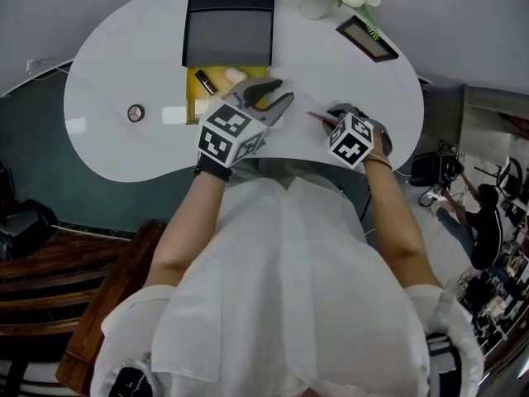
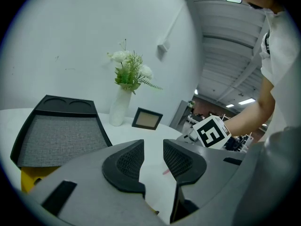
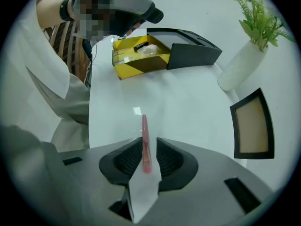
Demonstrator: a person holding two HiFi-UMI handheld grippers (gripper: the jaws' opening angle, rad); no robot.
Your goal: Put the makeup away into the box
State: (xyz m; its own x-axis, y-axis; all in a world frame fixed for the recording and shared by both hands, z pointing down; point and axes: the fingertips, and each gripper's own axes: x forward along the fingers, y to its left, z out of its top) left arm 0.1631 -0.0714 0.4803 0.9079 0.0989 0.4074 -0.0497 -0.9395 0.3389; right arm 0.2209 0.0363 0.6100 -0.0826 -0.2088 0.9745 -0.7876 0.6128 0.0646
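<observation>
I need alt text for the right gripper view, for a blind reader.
A slim pink makeup stick lies on the white table between the slightly open jaws of the right gripper. Farther off stand a yellow box with a black lid, a white vase and a frame.

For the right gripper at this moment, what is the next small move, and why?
Probably close the right gripper fully onto the pink makeup pencil. The pencil appears to lie on the white table, lined up between the jaws, but a gap shows beside one pad, so it is not gripped yet. The yellow box it belongs in stands open farther along the table.
</observation>
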